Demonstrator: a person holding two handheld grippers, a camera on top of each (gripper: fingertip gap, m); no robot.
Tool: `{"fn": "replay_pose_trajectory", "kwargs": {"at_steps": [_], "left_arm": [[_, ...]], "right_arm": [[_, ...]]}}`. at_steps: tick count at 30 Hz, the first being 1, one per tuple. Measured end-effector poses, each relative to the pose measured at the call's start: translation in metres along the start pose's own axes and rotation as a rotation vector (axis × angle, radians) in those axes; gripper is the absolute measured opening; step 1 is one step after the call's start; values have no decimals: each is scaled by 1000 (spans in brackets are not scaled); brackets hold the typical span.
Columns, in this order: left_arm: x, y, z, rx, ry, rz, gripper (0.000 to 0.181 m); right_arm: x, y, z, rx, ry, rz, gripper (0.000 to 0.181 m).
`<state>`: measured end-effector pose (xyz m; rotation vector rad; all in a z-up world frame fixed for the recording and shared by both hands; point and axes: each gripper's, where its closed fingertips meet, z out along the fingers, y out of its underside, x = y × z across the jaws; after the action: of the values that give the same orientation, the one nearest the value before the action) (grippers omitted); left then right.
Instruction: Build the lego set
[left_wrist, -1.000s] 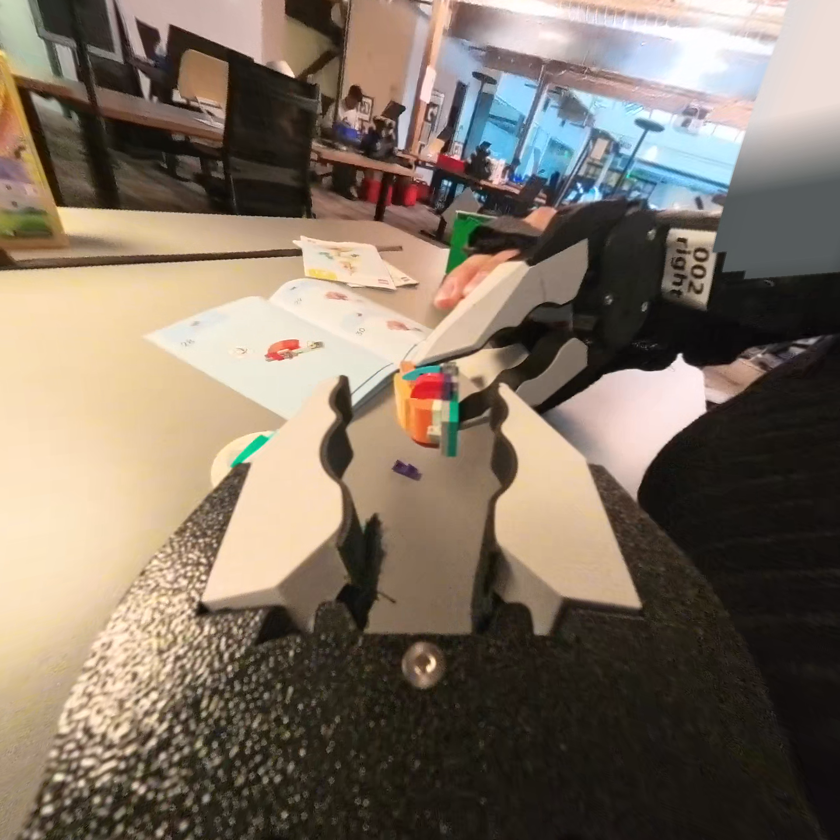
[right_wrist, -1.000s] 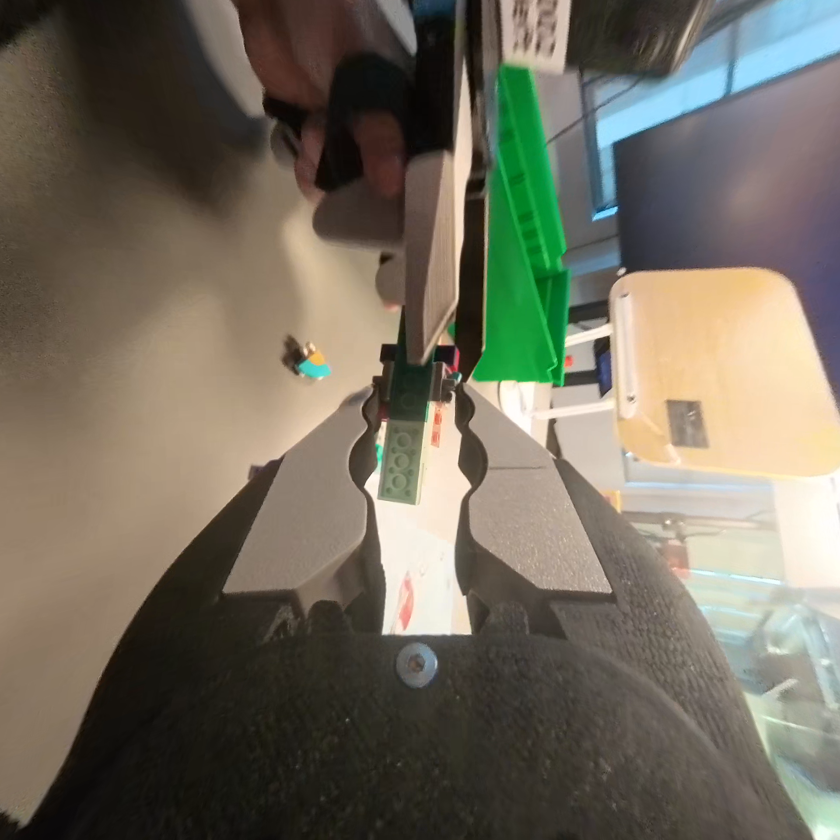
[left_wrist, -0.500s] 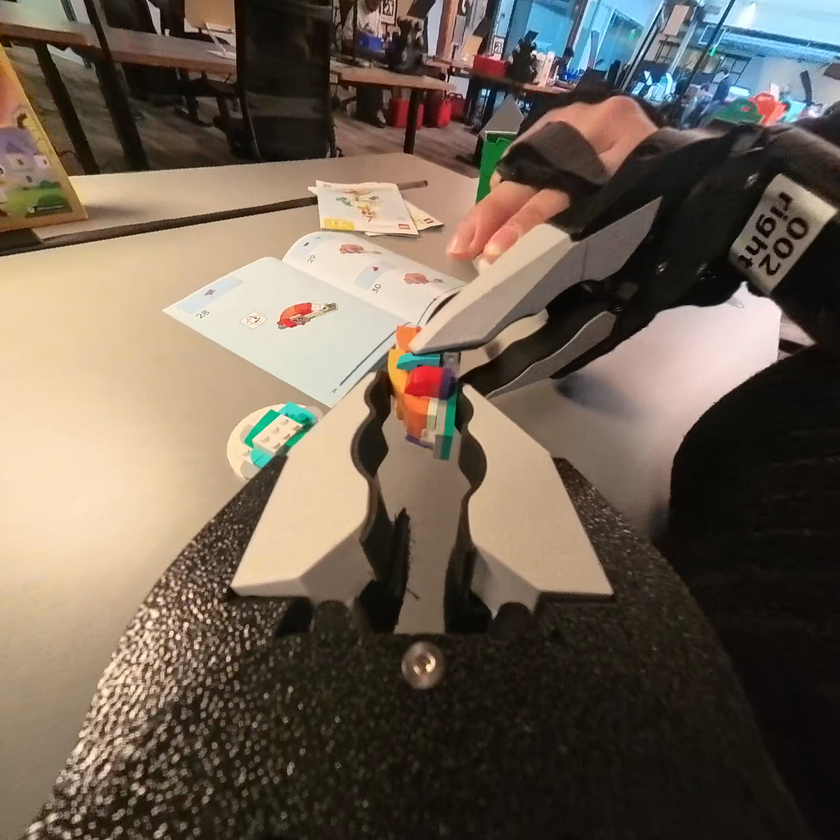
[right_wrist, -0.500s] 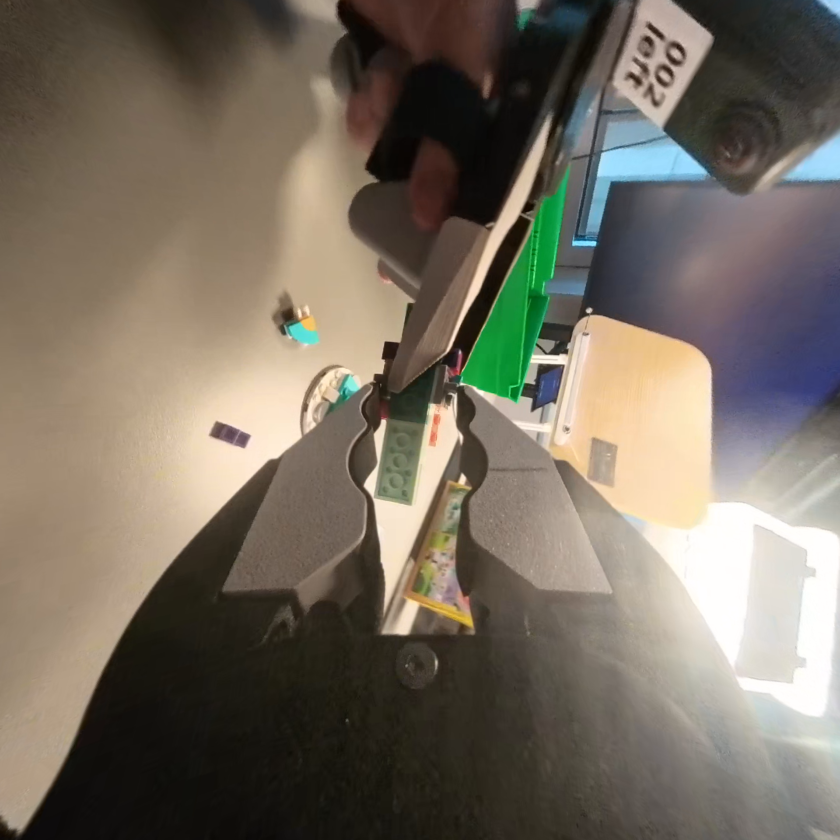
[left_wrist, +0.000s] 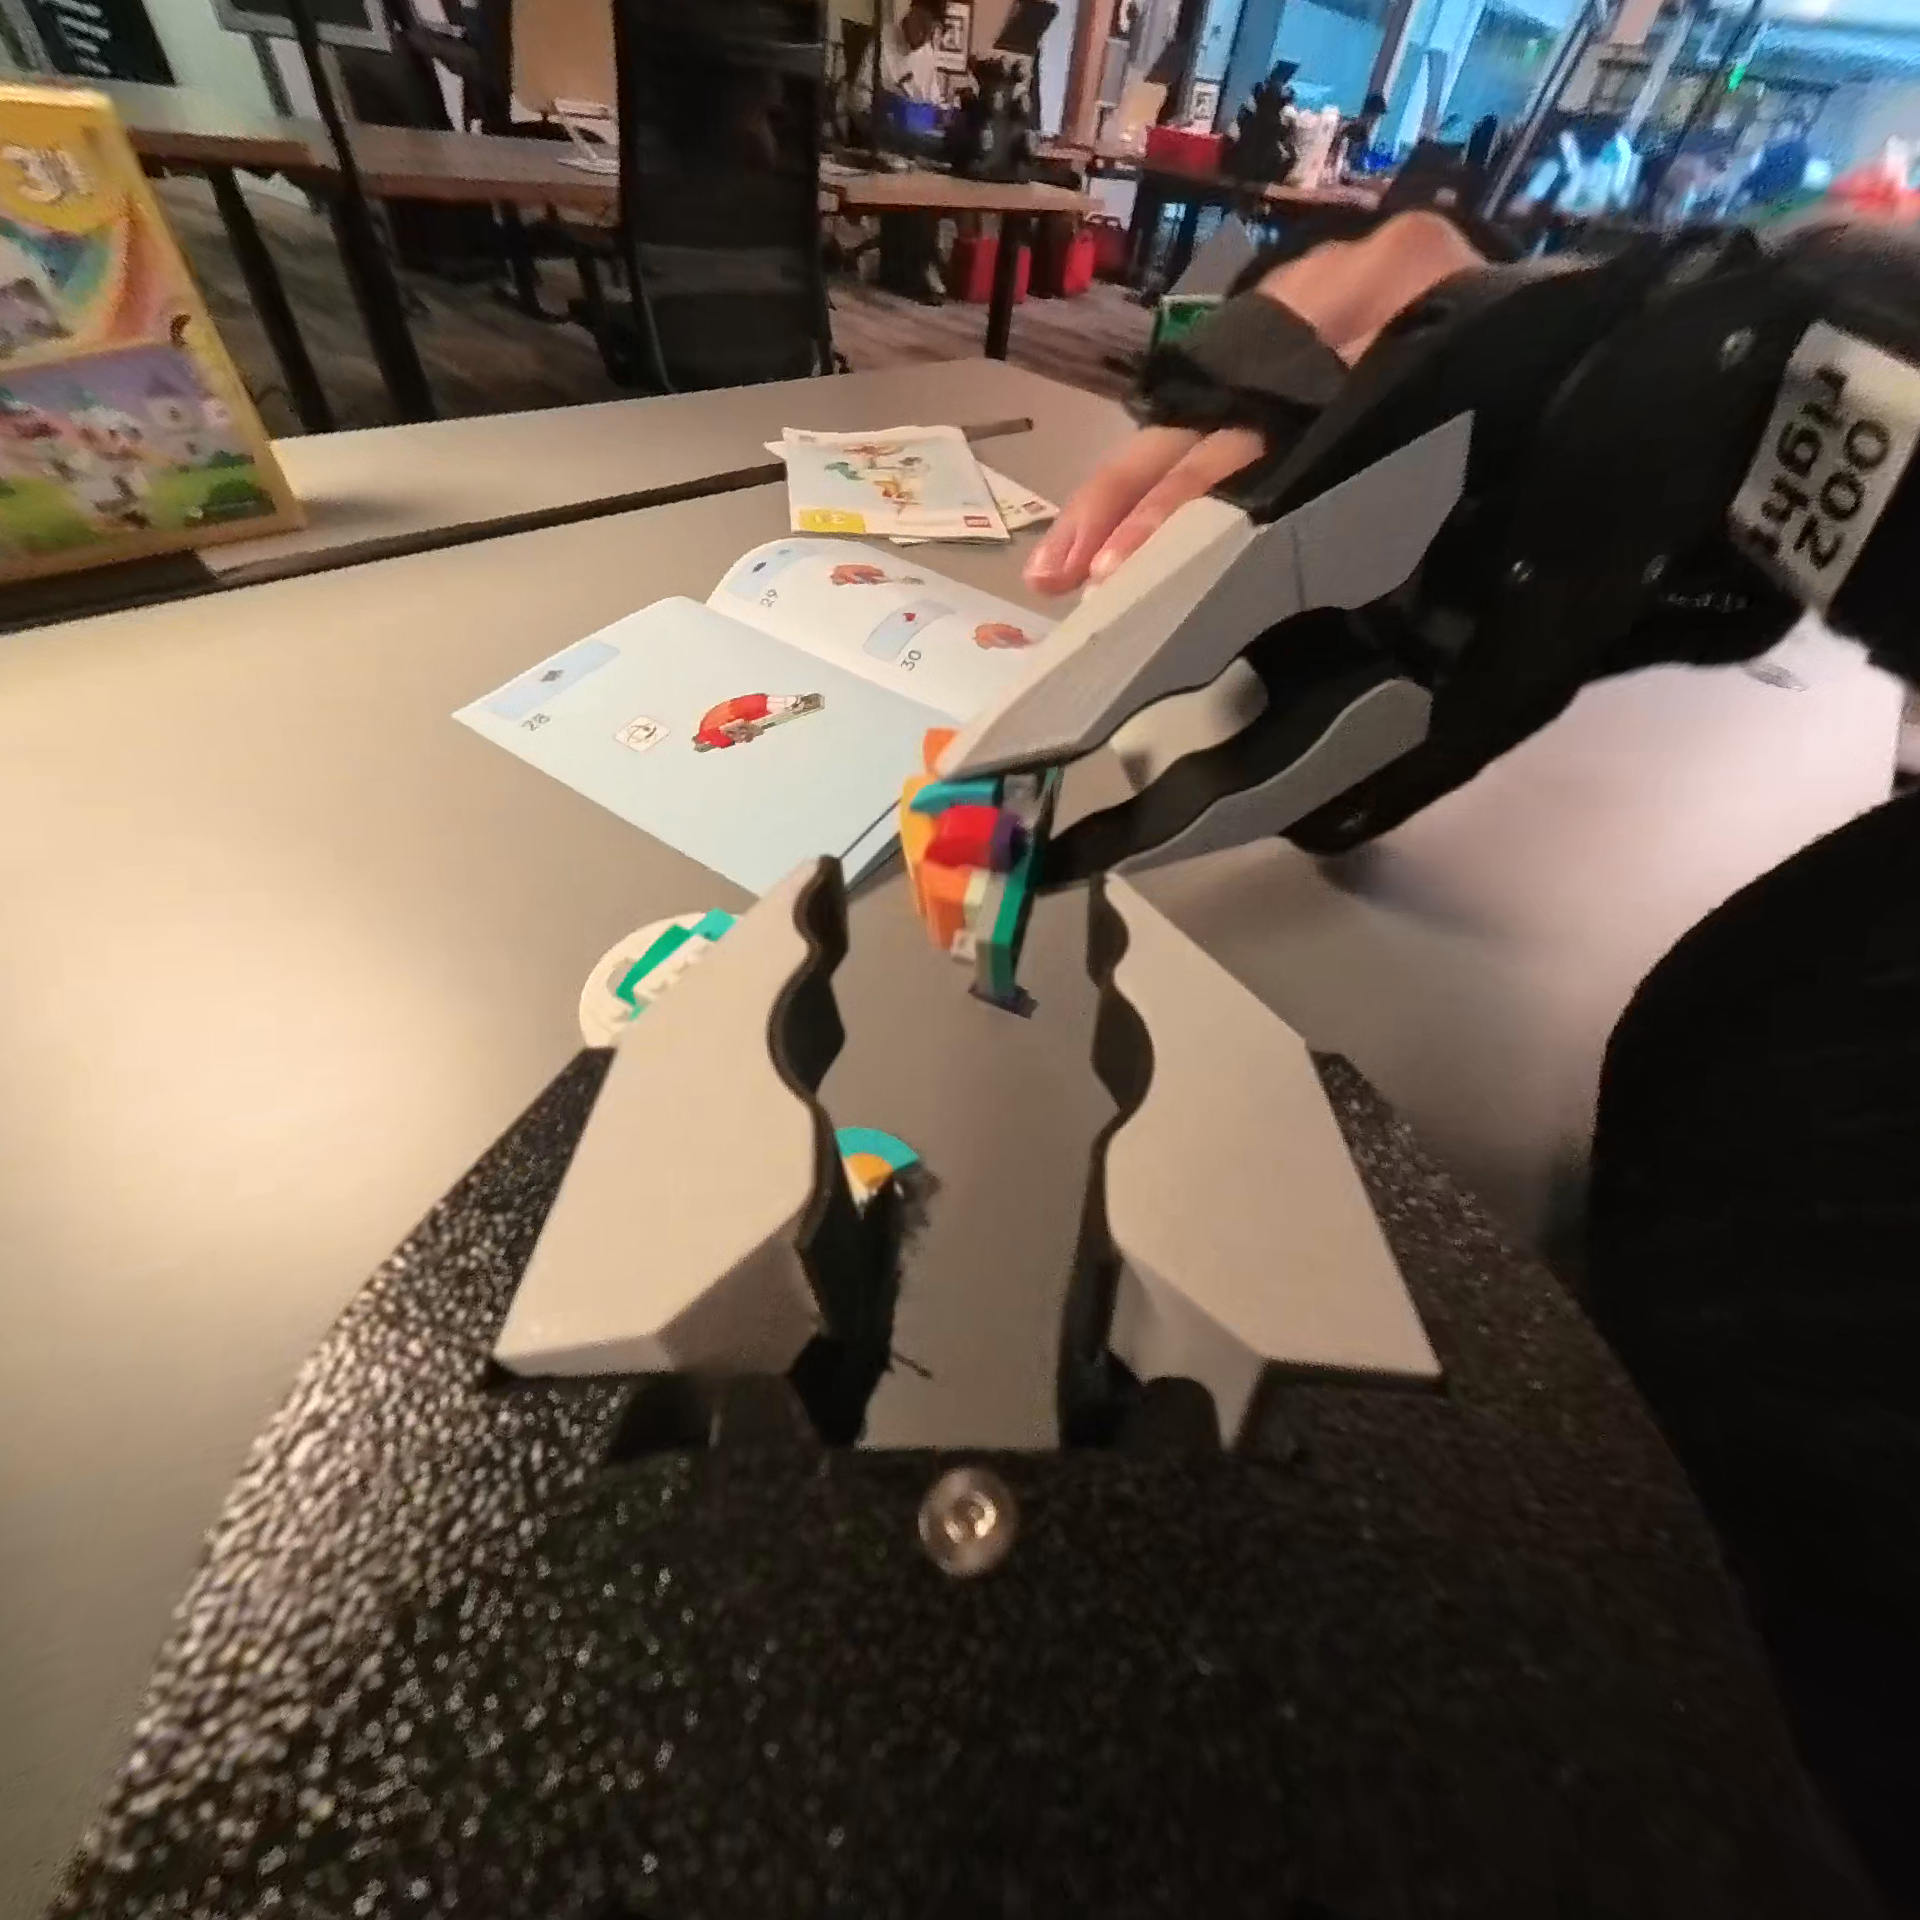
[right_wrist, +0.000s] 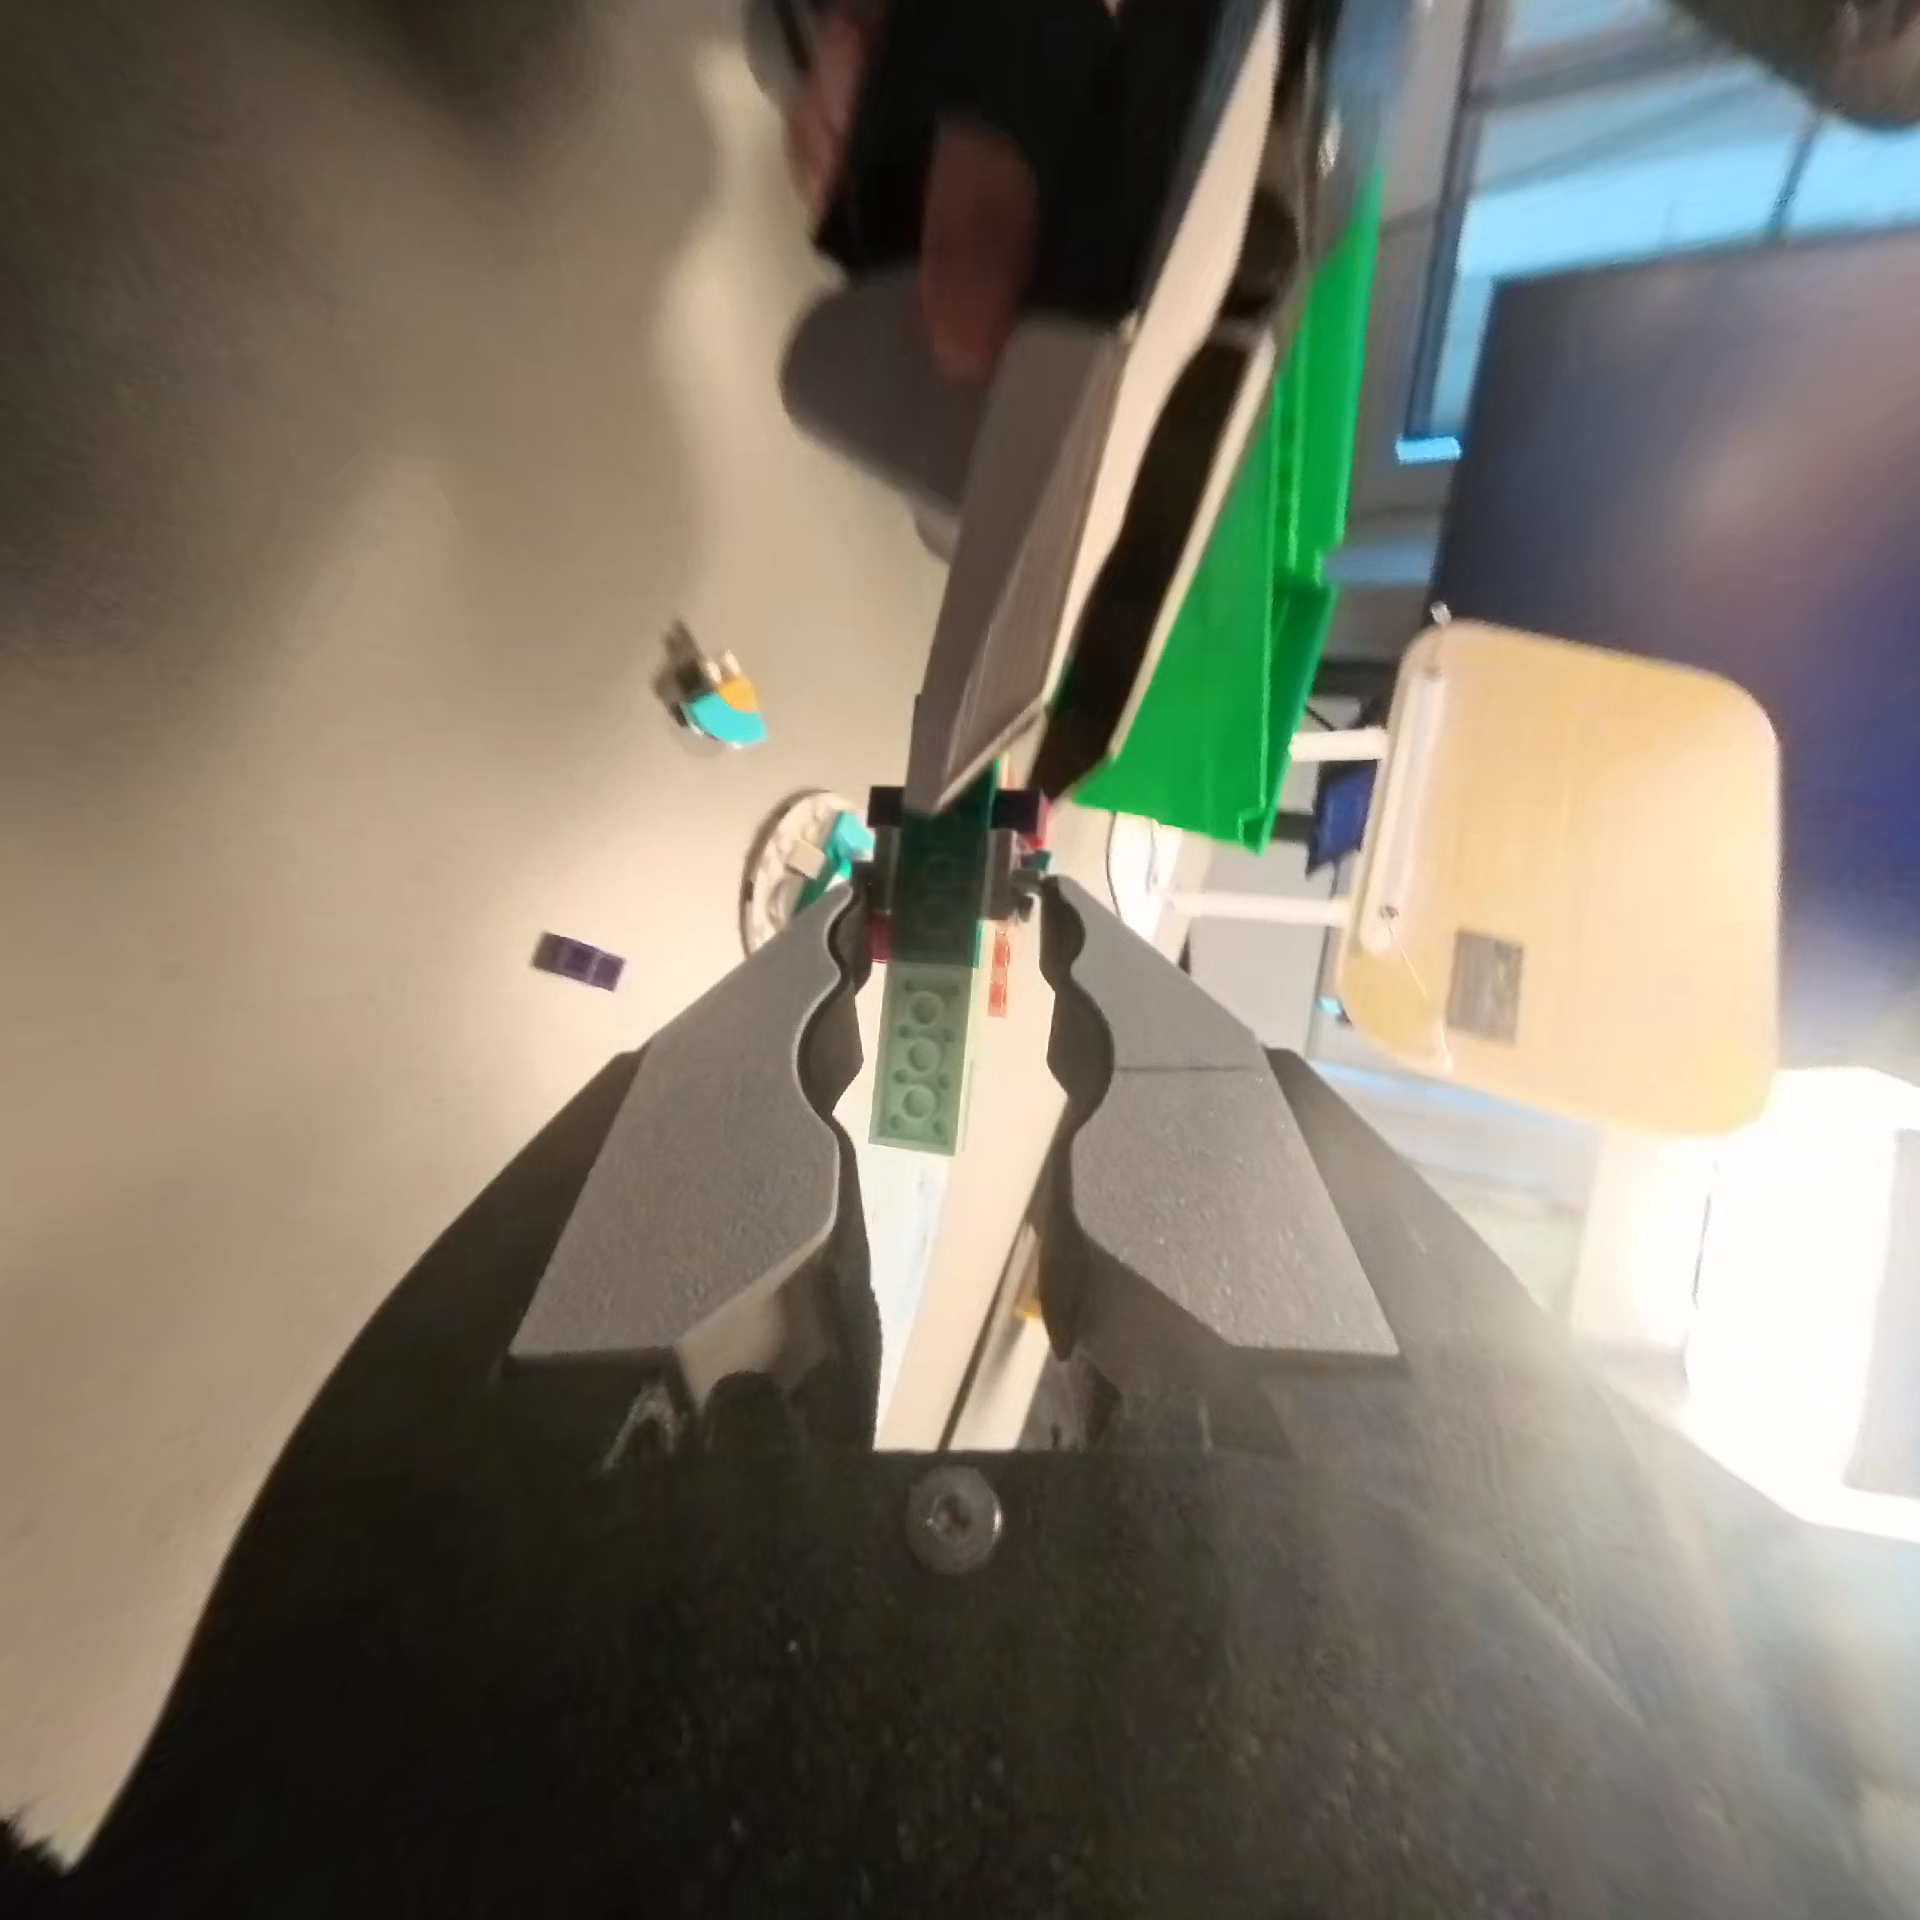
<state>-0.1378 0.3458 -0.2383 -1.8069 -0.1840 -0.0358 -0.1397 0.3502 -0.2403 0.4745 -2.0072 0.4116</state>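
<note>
Right wrist view, right gripper (right_wrist: 951, 914) pinching lego build (right_wrist: 935, 935) (green plate)

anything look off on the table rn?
Mostly fine. One small purple piece lies alone on the grey table, apart from the white round plate holding other loose parts. Nothing spilled or visibly damaged.

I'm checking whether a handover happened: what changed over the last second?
The left claw narrowed around the lego build half a second ago, then opened wide again without taking it. The right claw stayed shut on the build throughout. The open booklet stayed where it was on the table.
</note>
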Motion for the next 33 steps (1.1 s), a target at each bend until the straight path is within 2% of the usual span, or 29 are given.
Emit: {"fn": "replay_pose_trajectory", "kwargs": {"at_steps": [3, 5, 8, 9, 14, 19, 21, 28, 29, 31, 33], "left_arm": [[3, -4, -8, 59, 59, -120, 43], [2, -7, -13, 99, 42, -107, 34], [3, -16, -17, 167, 0, -45, 10], [3, -17, -18, 171, -17, -29, 9], [5, -16, -16, 161, -2, -38, 10], [3, -14, -13, 134, -47, -24, 20], [6, -16, -14, 154, -17, -44, 15], [8, -30, -18, 244, -6, -59, 15], [10, -33, -18, 264, 11, -80, 20], [16, -38, -17, 301, 48, -107, 41], [15, -43, -17, 333, 47, -114, 39]], "right_arm": [[5, 4, -1, -17, 48, 49, 32], [9, 1, -3, 8, 76, 111, 32], [15, -2, -6, 36, 115, 148, 31], [16, -3, -7, 42, 124, 150, 31], [15, -4, -9, 54, 131, 159, 31], [19, -5, -11, 66, 149, 196, 31], [21, -6, -13, 77, 155, 217, 31], [30, -11, -18, 98, 191, 264, 31], [31, -13, -19, 102, 193, 272, 31], [31, -18, -18, 120, 195, 301, 31], [34, -24, -19, 134, 224, 316, 31]]}}
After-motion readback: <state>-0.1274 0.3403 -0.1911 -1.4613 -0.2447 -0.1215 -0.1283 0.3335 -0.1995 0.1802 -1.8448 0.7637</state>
